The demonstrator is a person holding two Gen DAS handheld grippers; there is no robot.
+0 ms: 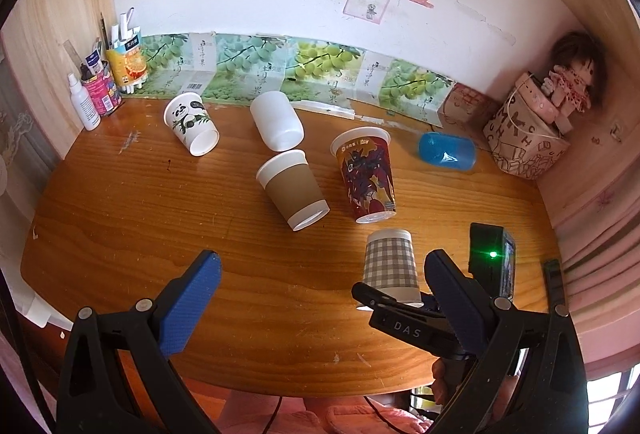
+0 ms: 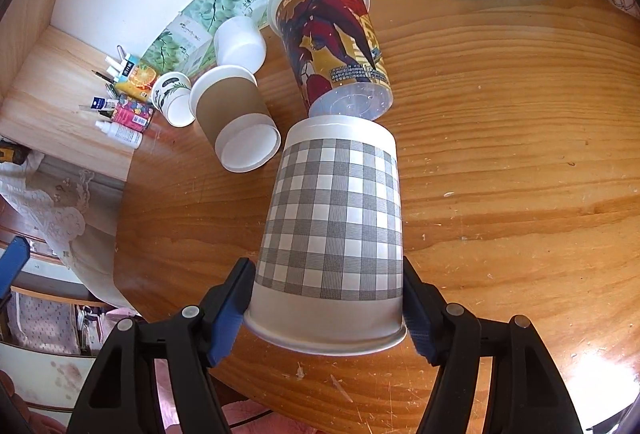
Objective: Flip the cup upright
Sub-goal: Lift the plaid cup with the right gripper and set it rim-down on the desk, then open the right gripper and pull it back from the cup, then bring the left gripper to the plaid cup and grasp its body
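Note:
A grey checked paper cup lies between my right gripper's blue pads, which are shut on its narrow base end; its mouth points away. In the left wrist view the same cup sits at the near right of the table with the right gripper on it. My left gripper is open and empty above the table's front edge. Other cups lie on their sides: a brown-sleeved one, a red robot-print one, a white one and a panda one.
A blue case lies at the back right. A patterned box with a doll fills the right corner. Pen holders and a spray bottle stand at the back left. Wooden side walls flank the wooden table.

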